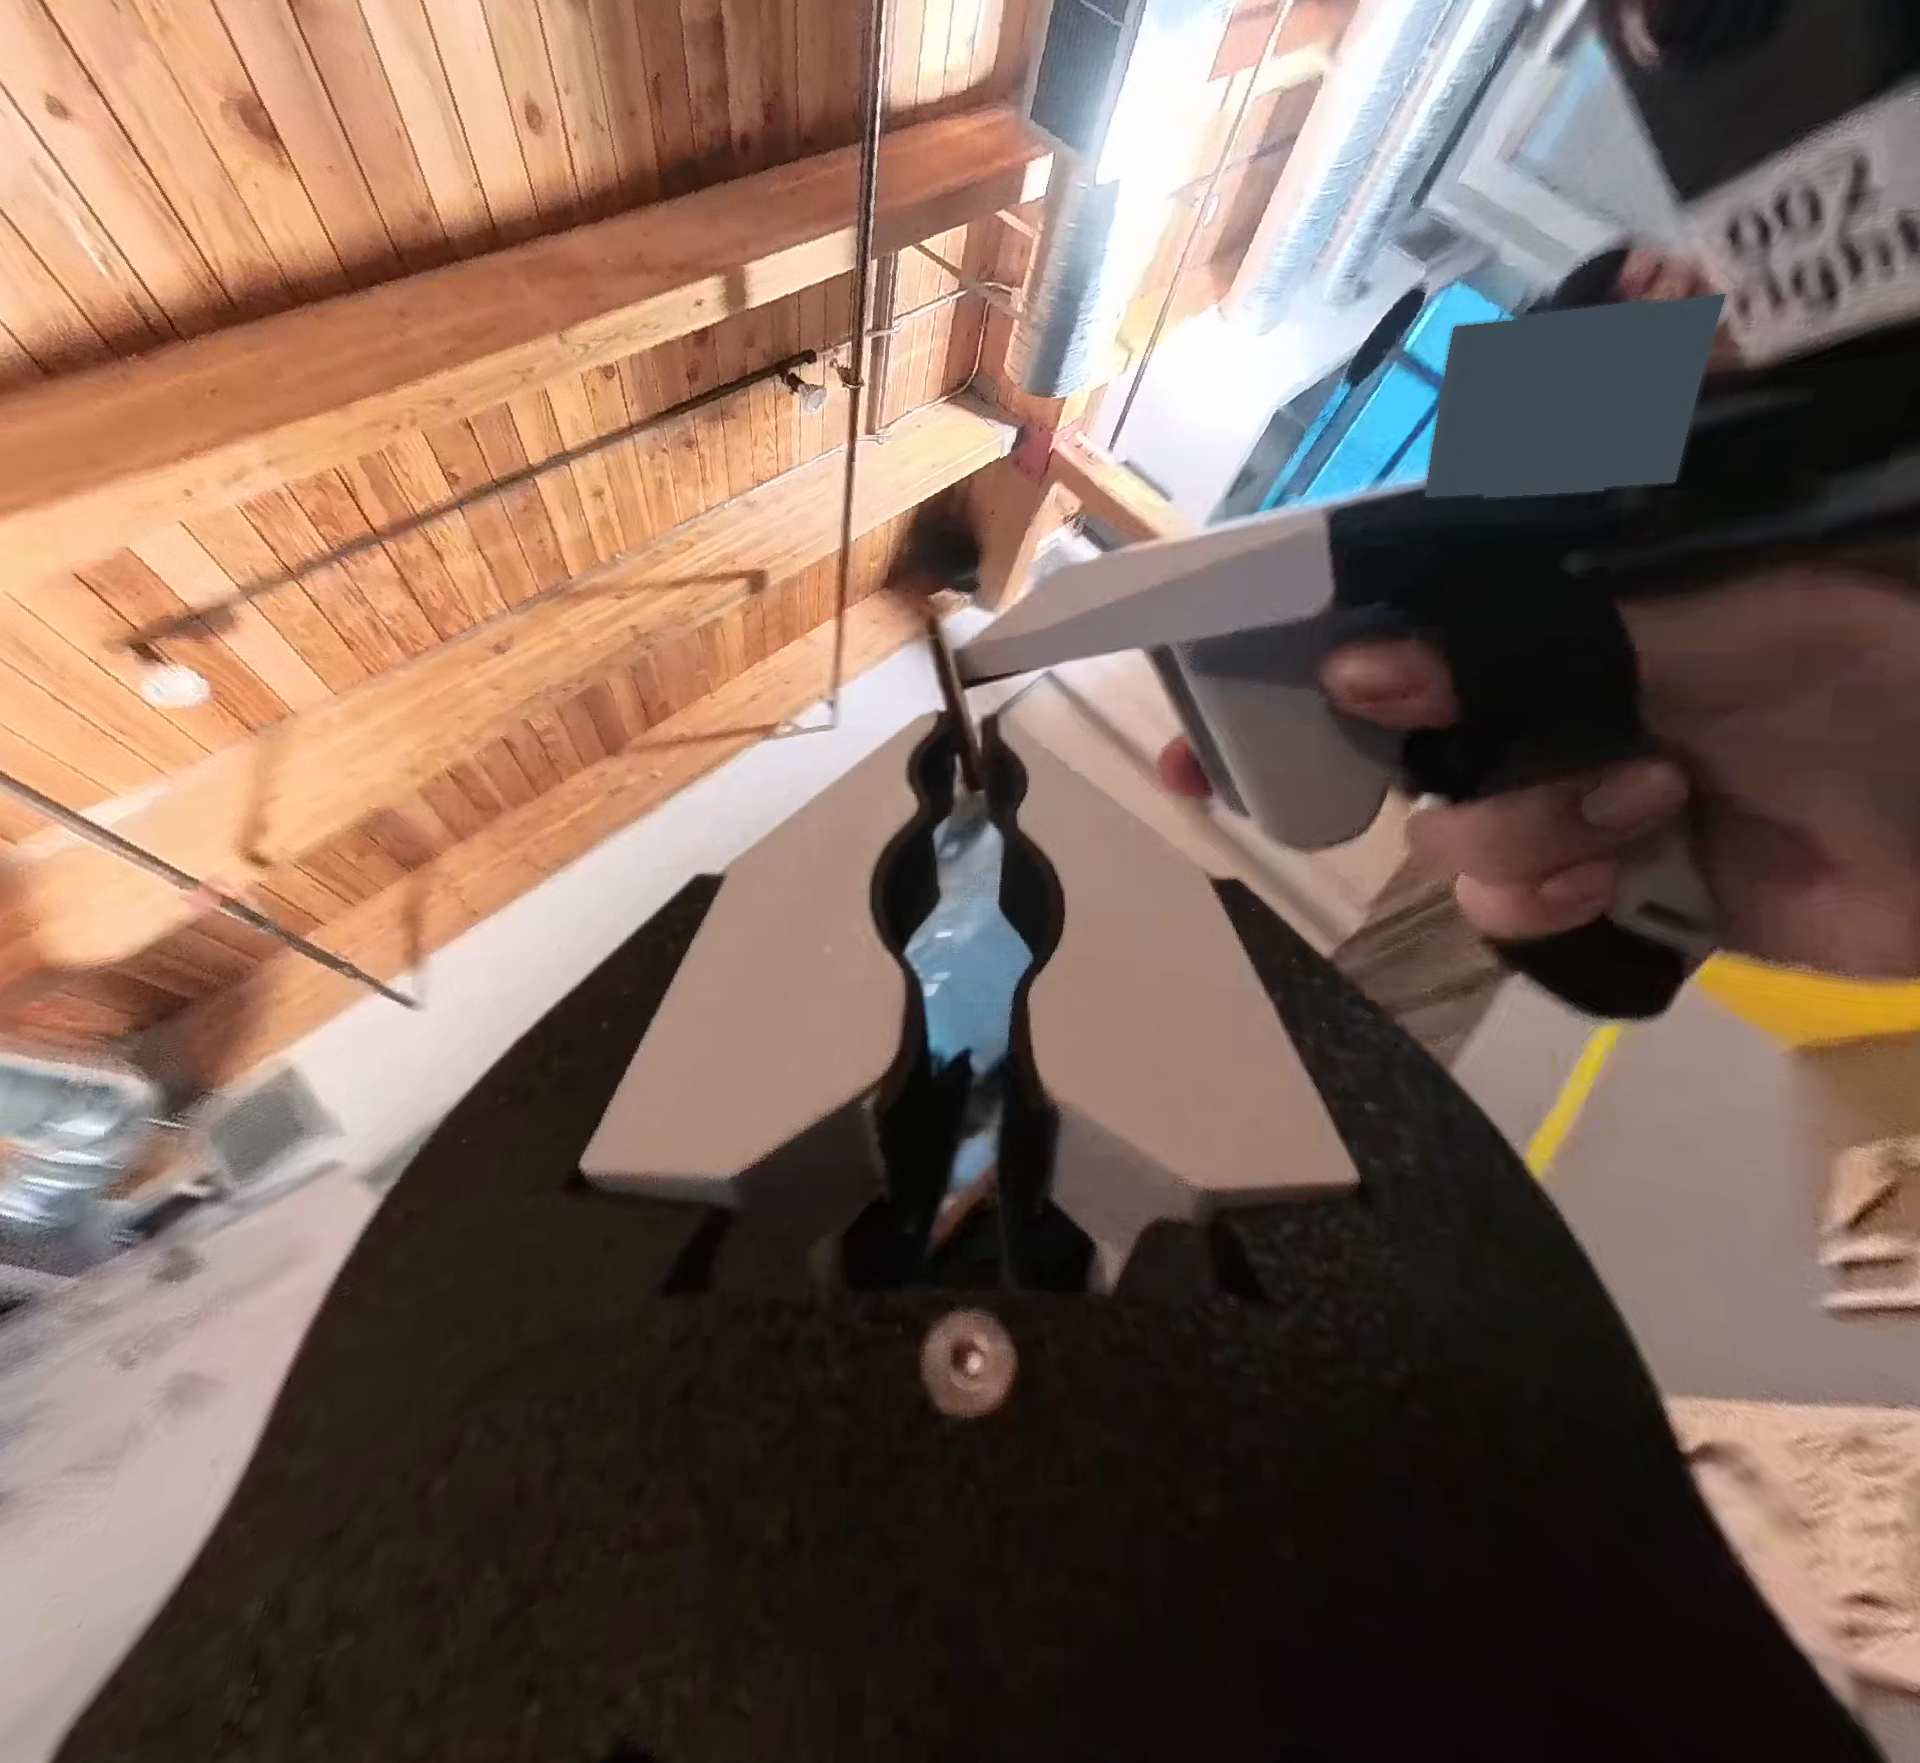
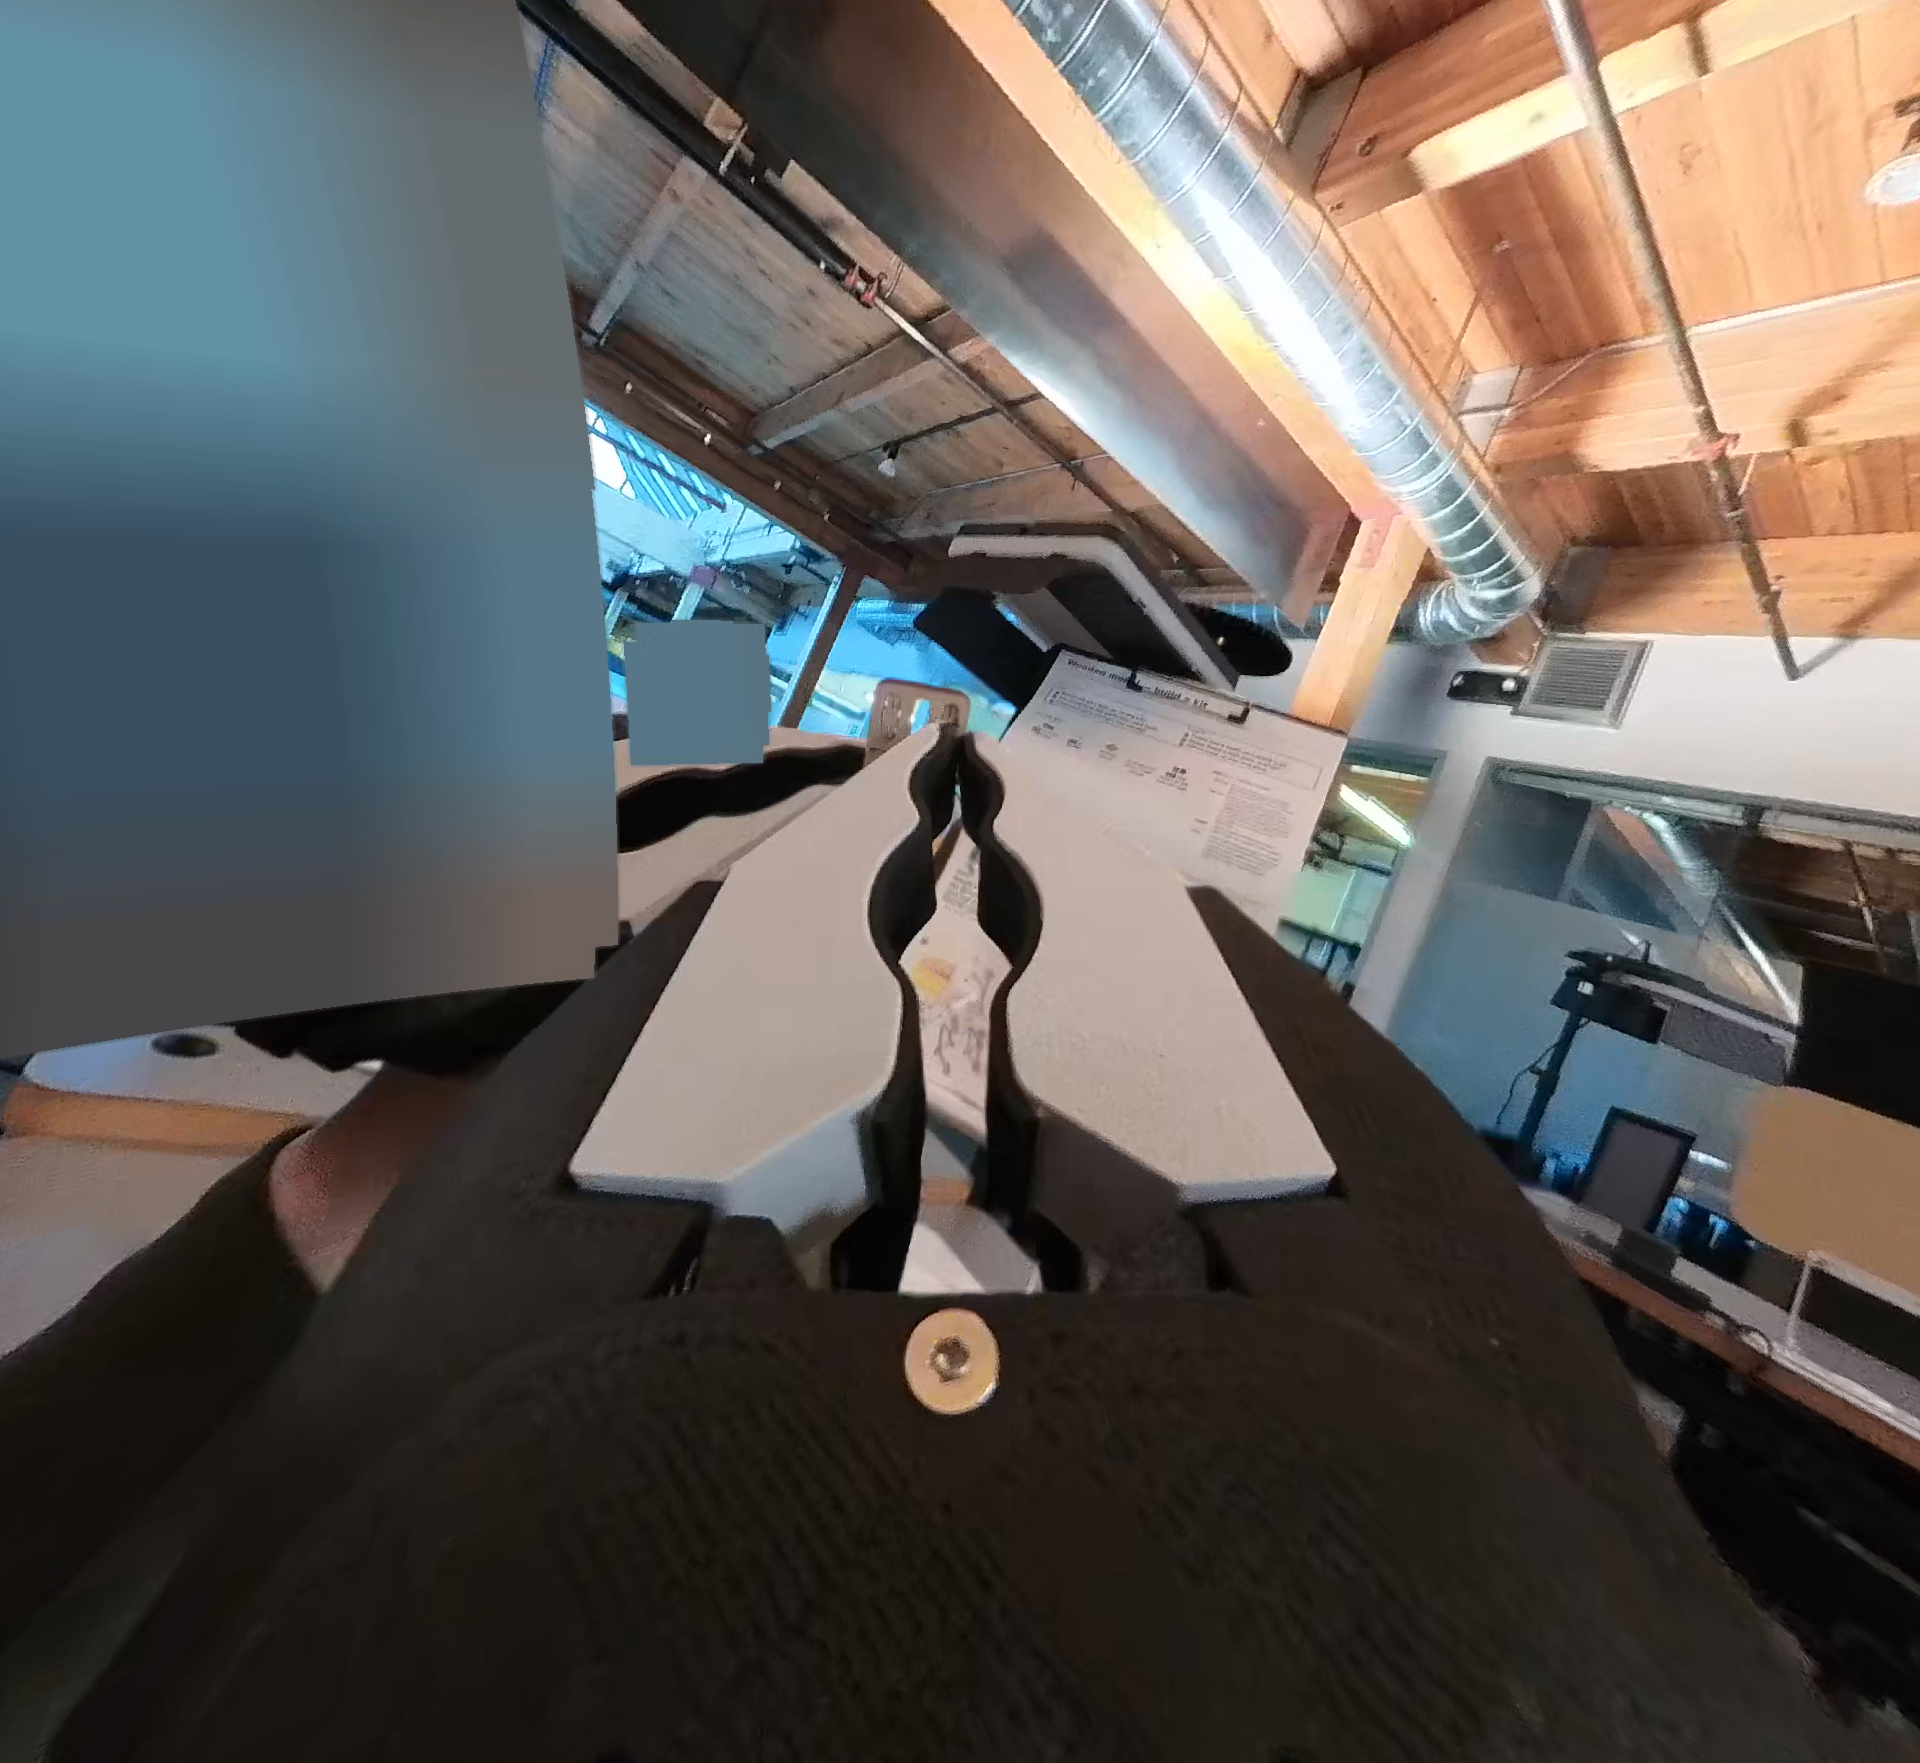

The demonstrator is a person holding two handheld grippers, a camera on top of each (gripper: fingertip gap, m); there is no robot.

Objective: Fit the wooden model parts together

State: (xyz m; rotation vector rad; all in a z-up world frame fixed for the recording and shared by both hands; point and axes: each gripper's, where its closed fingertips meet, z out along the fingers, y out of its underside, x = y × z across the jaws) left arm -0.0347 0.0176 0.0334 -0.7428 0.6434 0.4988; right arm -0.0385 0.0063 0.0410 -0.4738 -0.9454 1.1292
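**Thin wooden part pinched between 2 grippers, held aloft**

Item: wooden part (image 1: 954, 697), a thin dark sliver seen edge-on in the left wrist view. Its lower end sits between the tips of the left gripper (image 1: 968, 757), whose grey fingers (image 1: 790, 1007) are drawn narrow and clamp it at the very tip. Its upper end meets the tips of the right gripper (image 1: 971, 659), which enters from the right, held in a person's hand (image 1: 1704, 778); those tips are closed on it.

Right wrist view: the right gripper (image 2: 948, 739) shows fingers (image 2: 790, 965) almost touching at the tips, a small pale wooden piece (image 2: 920, 711) lying just past them. Whether this is the same part cannot be told.

Appearance: flat, slim, dark brown along the visible edge; face and outline hidden.

Surroundings: both cameras tilt upward. Wooden plank ceiling (image 1: 416, 155) with beams, a ribbed metal duct (image 2: 1226, 186), a white instruction sheet (image 2: 1174, 778) behind the right fingers, windows, white wall with a vent (image 2: 1579, 674).
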